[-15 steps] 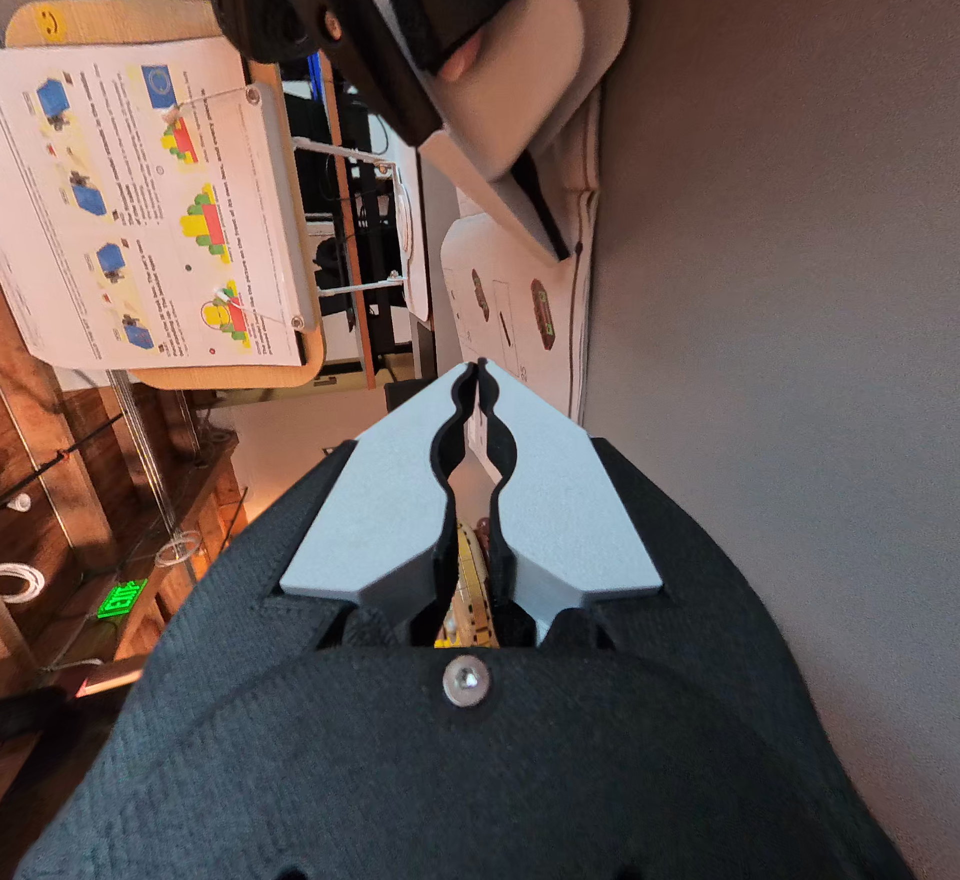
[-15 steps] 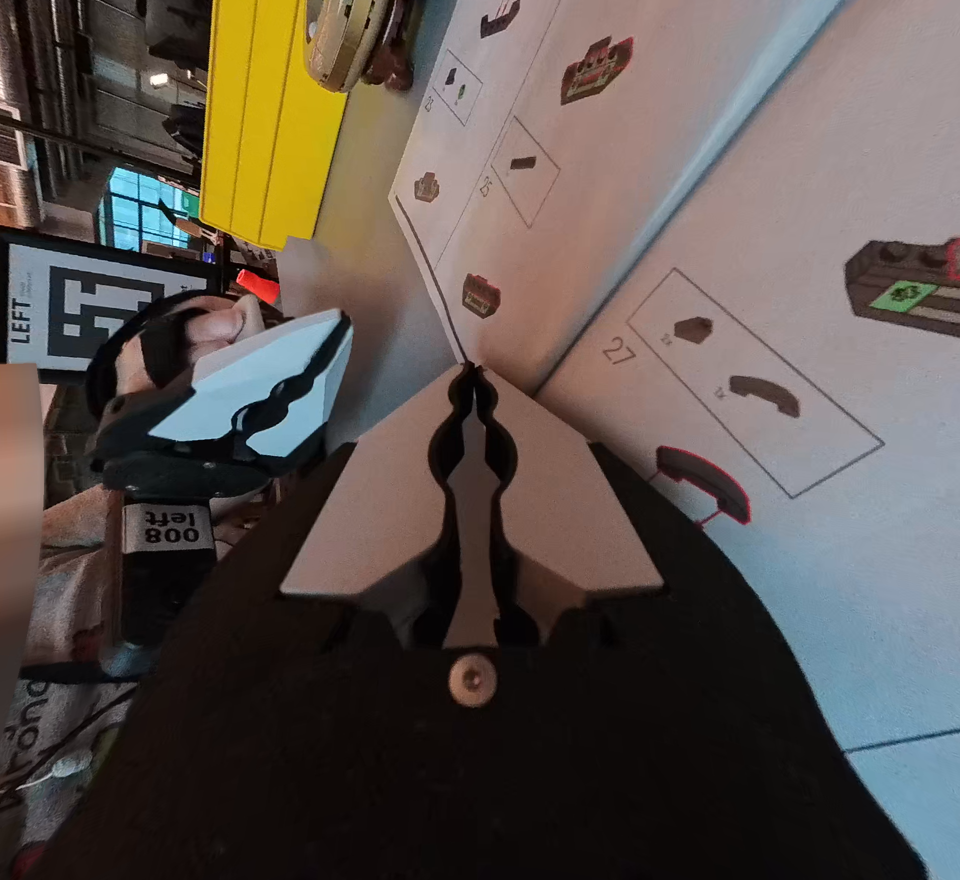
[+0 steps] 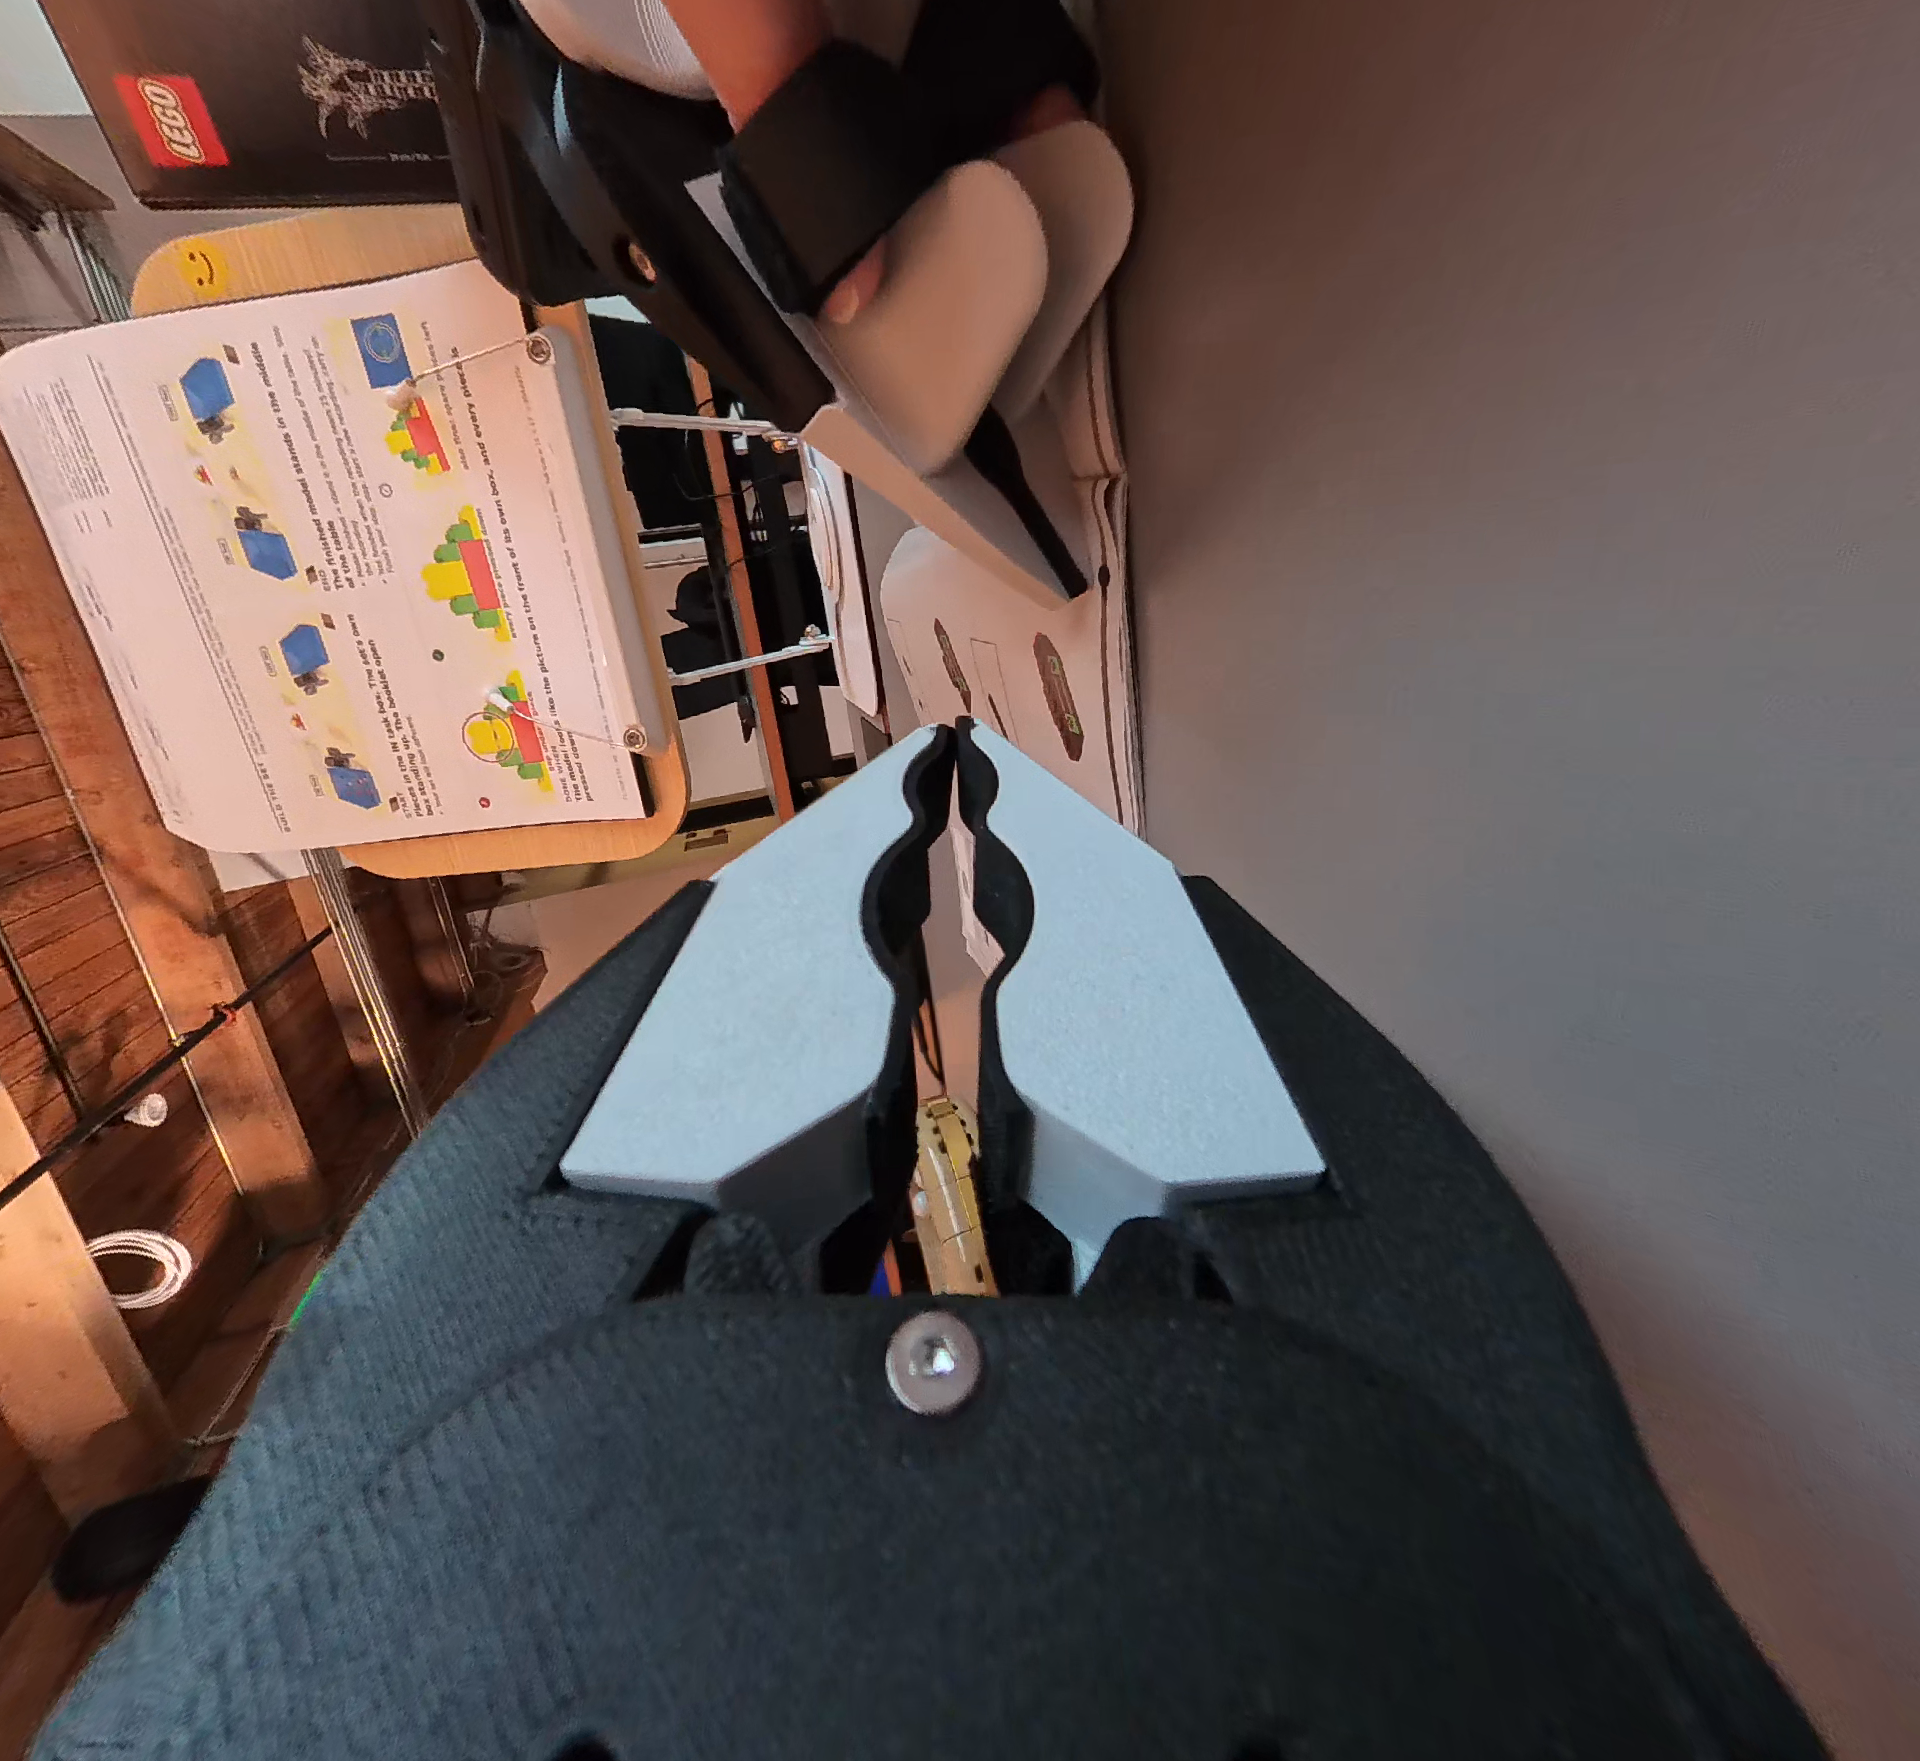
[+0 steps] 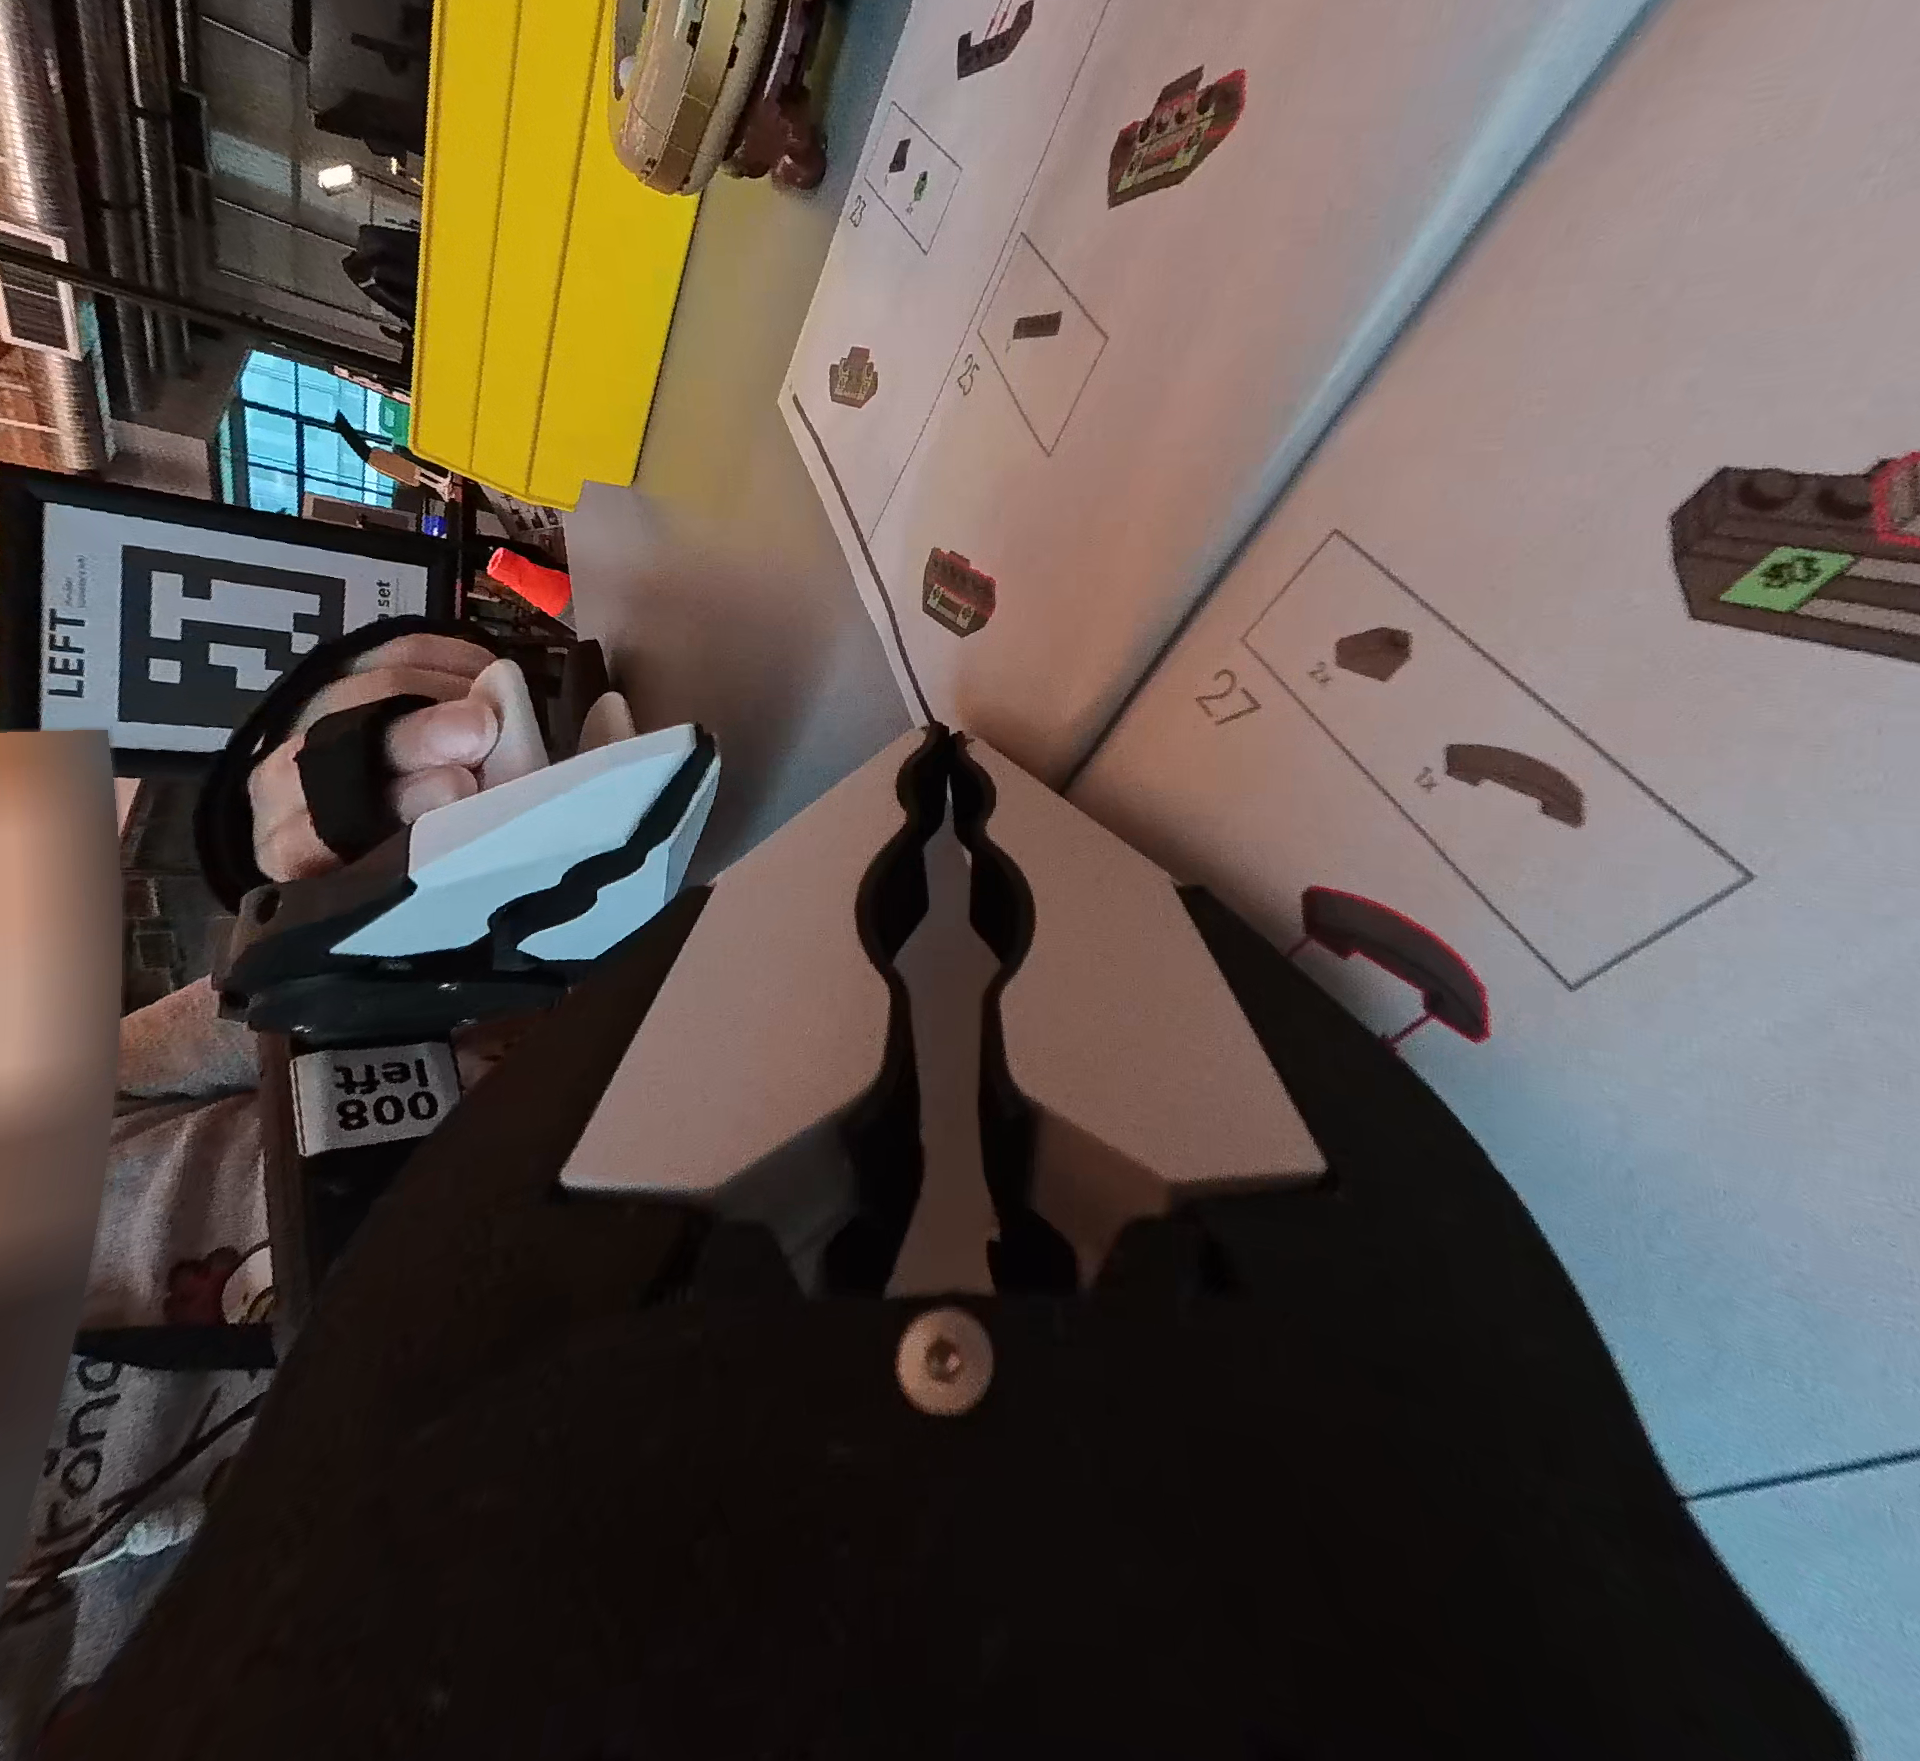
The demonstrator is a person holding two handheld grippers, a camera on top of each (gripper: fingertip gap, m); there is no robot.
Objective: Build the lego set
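My right gripper [image 4: 945,735] is shut, with its tips at the bottom edge of the open instruction booklet [image 4: 1351,309], near the spine. I cannot tell if paper is pinched. It also shows in the left wrist view [image 3: 1070,581], tips down on the booklet [image 3: 997,672]. My left gripper [image 3: 954,729] is shut and empty, held just left of the right one; it also shows in the right wrist view [image 4: 707,776]. A part-built gold and brown lego model [image 4: 717,18] stands on the table beside a yellow box [image 4: 540,153]. The model shows through the left jaws' gap [image 3: 951,1192].
The grey table [image 3: 1507,776] carries the booklet. A clipboard with a printed sheet [image 3: 364,568] and a black lego box [image 3: 260,49] stand at the far edge. A black-and-white marker board [image 4: 229,620] stands behind the left hand. The tips of one gripper are about 5 cm away from the tips of the other.
The left gripper has shifted slightly, so the right gripper and the clipboard sit lower and larger in its view. Both grippers stay shut and the right tips stay at the booklet's edge.
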